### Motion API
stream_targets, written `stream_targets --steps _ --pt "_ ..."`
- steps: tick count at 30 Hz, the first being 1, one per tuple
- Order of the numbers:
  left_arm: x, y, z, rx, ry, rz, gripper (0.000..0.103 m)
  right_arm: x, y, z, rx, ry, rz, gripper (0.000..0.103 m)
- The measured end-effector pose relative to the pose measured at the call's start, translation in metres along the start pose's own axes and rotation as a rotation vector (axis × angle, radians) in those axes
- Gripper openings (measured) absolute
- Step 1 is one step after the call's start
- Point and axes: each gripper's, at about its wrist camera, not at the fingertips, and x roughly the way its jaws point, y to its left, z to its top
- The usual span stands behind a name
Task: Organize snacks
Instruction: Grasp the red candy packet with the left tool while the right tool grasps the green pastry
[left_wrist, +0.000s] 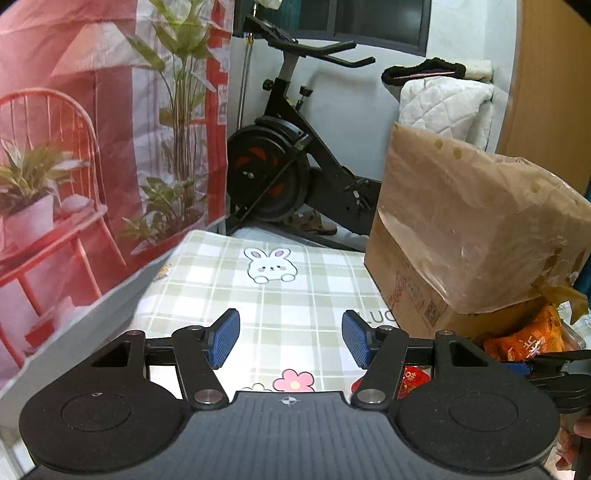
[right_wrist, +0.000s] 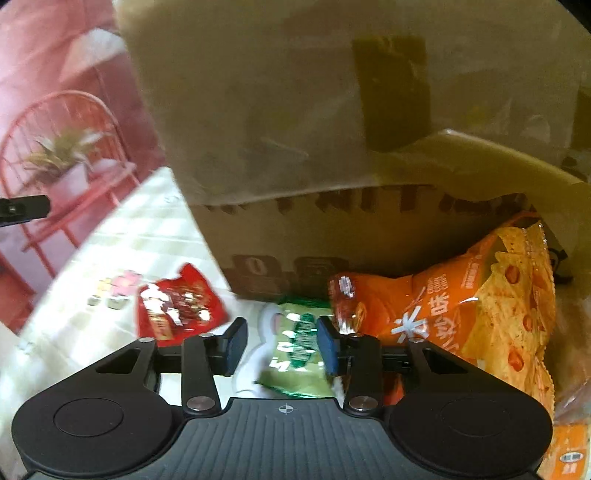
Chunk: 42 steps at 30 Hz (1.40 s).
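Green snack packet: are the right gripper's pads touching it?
Cannot tell. In the blurred right wrist view, the green snack packet lies between the right gripper pads.

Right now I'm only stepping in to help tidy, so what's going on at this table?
A person is sorting snacks with a tool in each hand. The right tool is over a green snack packet that lies between its fingers; the blur hides whether the pads press it. A red packet and a big orange chip bag lie by the cardboard box. The left tool hangs open over the checked tablecloth, holding nothing.
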Motion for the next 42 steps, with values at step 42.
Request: stream_targets --steps 42 --pt "0.104 -0.079 -0.056 0.235 0.186 -0.194 0.066 -0.002 -0.011 -0.018 -0.023 0.013 0.035 0.034"
